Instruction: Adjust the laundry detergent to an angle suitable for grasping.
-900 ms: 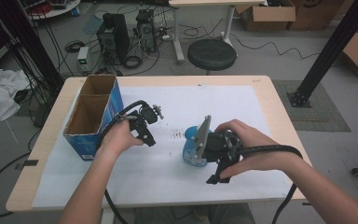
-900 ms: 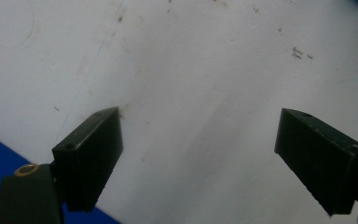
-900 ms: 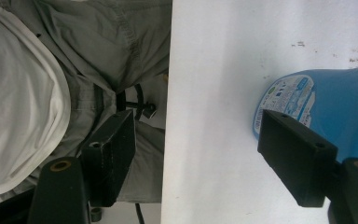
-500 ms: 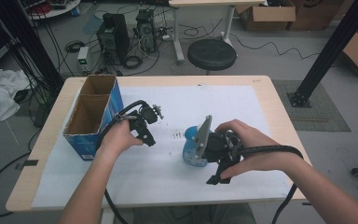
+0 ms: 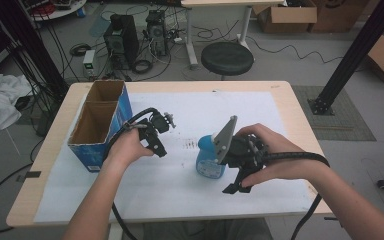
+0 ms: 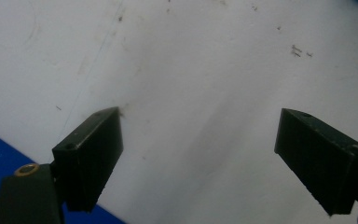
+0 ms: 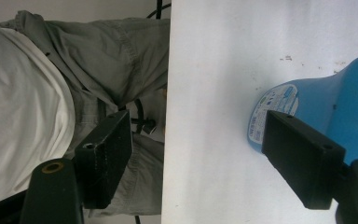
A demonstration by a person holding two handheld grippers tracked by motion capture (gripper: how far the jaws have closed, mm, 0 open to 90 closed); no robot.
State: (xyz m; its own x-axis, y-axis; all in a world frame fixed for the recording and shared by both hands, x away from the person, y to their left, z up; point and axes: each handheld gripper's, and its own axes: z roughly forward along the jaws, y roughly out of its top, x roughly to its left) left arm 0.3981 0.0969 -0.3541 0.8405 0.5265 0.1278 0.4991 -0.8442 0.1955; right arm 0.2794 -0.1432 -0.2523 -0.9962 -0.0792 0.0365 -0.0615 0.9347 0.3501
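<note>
Beside the open, empty right claw (image 5: 236, 187) lies a blue bottle (image 5: 207, 160): light, slick plastic; grip its narrower waist.

I can read nothing: the print on the blue bottle's label (image 7: 271, 108) is too small.

I am seeing a light blue bottle (image 5: 208, 161) with a white label, a dark blue cardboard box (image 5: 101, 122), and my black jaws.

Black square-tipped jaws, brass screw eyelets, grey trousers, white shirt
</note>
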